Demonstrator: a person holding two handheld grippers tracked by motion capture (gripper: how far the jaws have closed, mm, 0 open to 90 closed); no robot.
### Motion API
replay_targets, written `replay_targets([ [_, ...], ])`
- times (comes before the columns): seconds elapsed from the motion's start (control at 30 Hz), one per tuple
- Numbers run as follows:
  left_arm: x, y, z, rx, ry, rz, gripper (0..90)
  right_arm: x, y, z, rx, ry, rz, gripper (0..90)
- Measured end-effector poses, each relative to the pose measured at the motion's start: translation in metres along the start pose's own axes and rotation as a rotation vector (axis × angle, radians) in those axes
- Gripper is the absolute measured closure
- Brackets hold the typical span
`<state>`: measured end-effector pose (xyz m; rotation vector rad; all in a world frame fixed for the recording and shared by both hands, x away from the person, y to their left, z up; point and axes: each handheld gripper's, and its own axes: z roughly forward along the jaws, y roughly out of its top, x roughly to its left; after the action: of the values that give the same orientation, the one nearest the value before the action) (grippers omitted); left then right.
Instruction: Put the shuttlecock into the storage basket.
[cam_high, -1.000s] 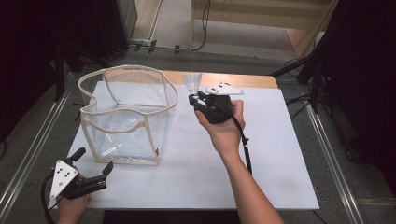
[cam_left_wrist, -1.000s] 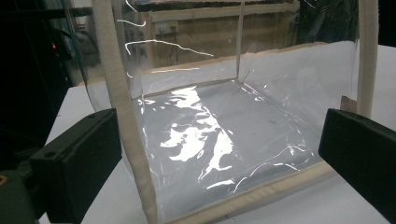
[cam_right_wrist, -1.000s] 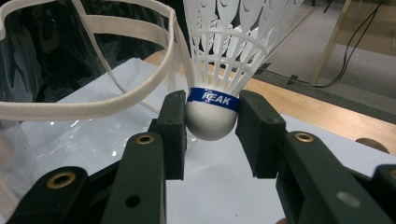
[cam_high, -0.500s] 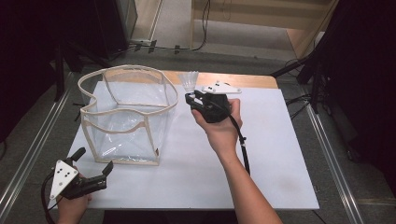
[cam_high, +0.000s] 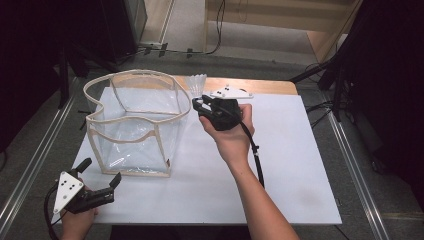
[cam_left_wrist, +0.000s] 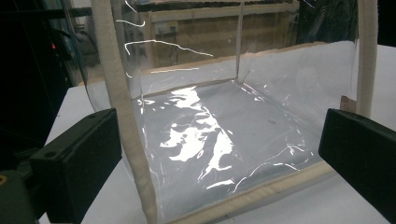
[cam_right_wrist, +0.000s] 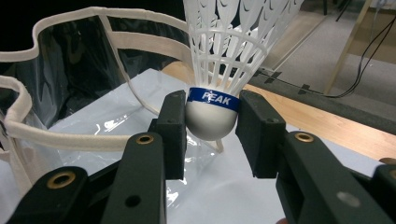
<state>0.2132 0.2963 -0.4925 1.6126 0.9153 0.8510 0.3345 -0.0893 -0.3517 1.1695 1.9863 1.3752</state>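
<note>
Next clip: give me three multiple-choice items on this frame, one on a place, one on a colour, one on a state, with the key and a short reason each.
1. Where is the shuttlecock?
A. inside the bag
B. between the jaws of the right claw
C. lying on the table

2. What colour is the band round the shuttlecock's cork?
A. red
B. green
C. blue

3. How is the left claw?
A. open, holding nothing
B. shut on the bag's rim
C. shut on the shuttlecock

Key: 1 B, the right gripper view shows both jaws against the white cork. 2 C, the band is blue with white lettering. 3 A, its jaws stand wide apart before the clear bag, which they do not grip.
</note>
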Motion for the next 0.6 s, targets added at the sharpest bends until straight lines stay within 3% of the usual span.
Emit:
replay_targets([
  [0.6, 0.000, 0.000, 0.000, -0.001, -0.001, -0.002, 0.0, 0.013, 0.006, 0.005, -0.004, 0.025, -0.013, 61.3],
])
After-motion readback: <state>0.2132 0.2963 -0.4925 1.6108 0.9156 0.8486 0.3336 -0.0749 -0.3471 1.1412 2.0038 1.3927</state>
